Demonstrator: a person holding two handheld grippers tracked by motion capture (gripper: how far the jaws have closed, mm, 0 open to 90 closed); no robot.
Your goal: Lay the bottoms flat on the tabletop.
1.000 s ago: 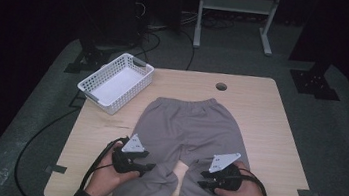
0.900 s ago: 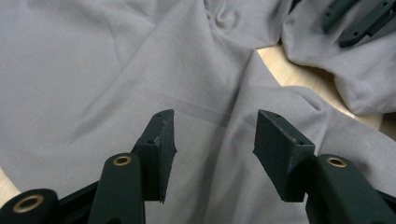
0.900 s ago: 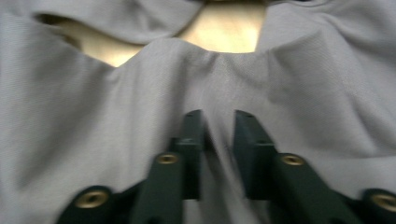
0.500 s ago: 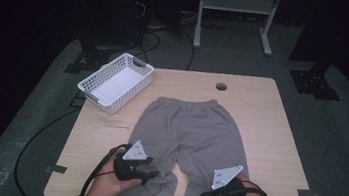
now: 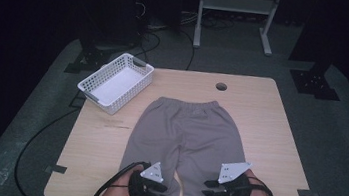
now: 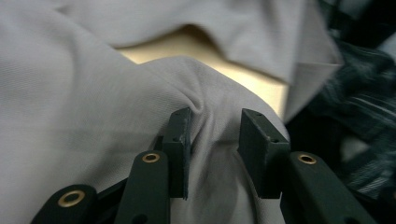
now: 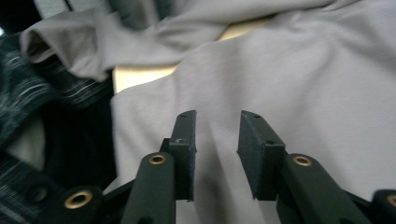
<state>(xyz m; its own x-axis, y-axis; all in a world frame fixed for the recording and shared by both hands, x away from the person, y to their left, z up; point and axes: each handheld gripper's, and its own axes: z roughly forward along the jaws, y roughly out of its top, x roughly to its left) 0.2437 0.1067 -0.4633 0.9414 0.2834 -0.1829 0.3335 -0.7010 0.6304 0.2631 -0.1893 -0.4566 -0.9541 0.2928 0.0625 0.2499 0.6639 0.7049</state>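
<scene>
Fingers (image 6: 180, 140) of two grippers, one trousers (image 5: 191, 130)

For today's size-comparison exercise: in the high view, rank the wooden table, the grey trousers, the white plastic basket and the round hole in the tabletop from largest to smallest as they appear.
1. Light wooden table
2. Grey fabric trousers
3. White plastic lattice basket
4. Small round hole in the tabletop
</scene>
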